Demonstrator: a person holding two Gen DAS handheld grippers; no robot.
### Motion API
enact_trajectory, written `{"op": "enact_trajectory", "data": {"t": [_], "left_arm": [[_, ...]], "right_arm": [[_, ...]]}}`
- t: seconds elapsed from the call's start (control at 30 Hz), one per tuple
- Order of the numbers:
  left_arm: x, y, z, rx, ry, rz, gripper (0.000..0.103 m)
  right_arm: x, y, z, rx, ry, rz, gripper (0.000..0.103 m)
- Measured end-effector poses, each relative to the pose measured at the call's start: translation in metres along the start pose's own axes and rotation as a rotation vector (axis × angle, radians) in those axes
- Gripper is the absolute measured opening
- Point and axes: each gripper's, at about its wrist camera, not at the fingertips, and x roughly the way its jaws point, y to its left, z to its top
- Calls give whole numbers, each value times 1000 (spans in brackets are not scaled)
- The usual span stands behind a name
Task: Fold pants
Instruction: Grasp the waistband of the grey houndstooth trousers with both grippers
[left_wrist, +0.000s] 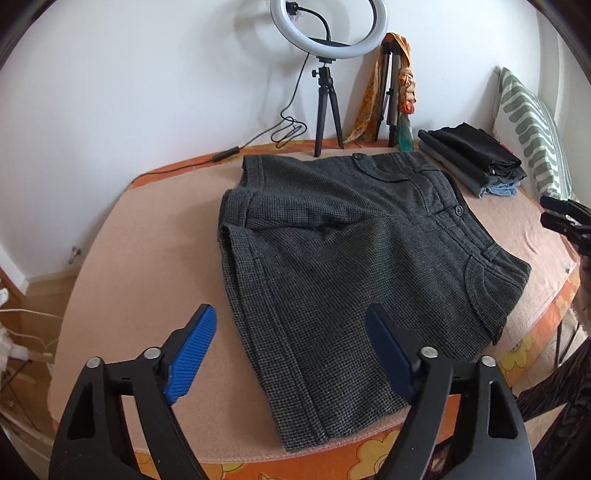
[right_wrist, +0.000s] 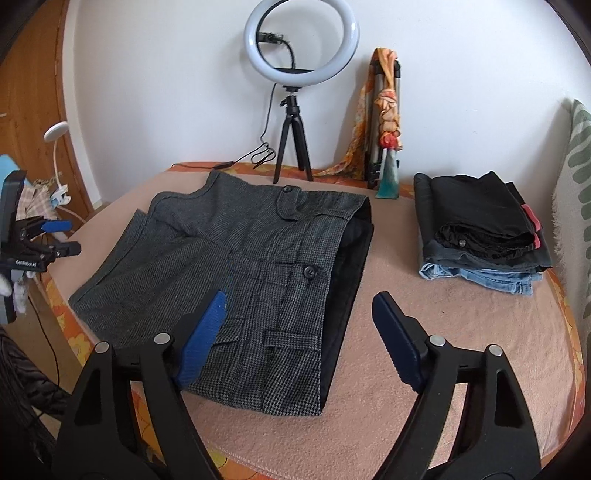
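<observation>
Grey checked pants (left_wrist: 343, 258) lie flat and folded on the pink blanket (left_wrist: 140, 258); they also show in the right wrist view (right_wrist: 243, 266), waistband with a dark lining toward the right. My left gripper (left_wrist: 291, 339) is open and empty, held above the near left edge of the pants. My right gripper (right_wrist: 299, 325) is open and empty, held above the waistband edge. The right gripper shows at the right edge of the left wrist view (left_wrist: 565, 218), and the left gripper at the left edge of the right wrist view (right_wrist: 40, 243).
A stack of folded dark clothes and jeans (right_wrist: 484, 236) sits at the right of the bed. A ring light on a tripod (right_wrist: 295, 110) and a scarf-draped tripod (right_wrist: 384, 122) stand at the wall. A green-patterned pillow (left_wrist: 532, 125) lies far right.
</observation>
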Motion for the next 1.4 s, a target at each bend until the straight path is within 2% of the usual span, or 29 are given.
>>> {"op": "enact_trajectory", "data": {"t": [0.03,0.1,0.23,0.43,0.73,0.87,0.9,0.93,0.97,1.03,1.13,1.23,1.4], "left_arm": [[2,1,-3,1,11,-18,70],[5,0,-7,5,25,-30,66],[9,-9,-14,39,51,-65,64],[12,-14,-20,59,86,-117,63],[18,-30,-29,139,124,-151,63],[20,-35,-31,162,137,-173,63],[20,-37,-31,166,139,-179,63],[20,-38,-32,172,142,-184,63],[20,-40,-33,180,143,-189,63],[20,-46,-35,208,145,-194,64],[21,-57,-38,263,155,-180,67],[22,-65,-43,304,163,-174,67],[27,-74,-48,370,168,-111,67]], "right_arm": [[1,4,-2,-25,12,13,82],[4,12,-8,-86,38,31,78],[11,26,-22,-177,103,99,66],[24,43,-46,-323,195,145,60],[43,53,-68,-500,260,126,60],[50,62,-77,-588,263,65,60],[52,64,-78,-599,259,48,53],[54,64,-77,-598,263,46,45],[55,63,-75,-585,269,54,41],[55,61,-70,-559,267,64,24],[52,61,-61,-528,240,60,12],[49,60,-50,-501,195,42,11],[46,54,-30,-434,147,28,10]]}}
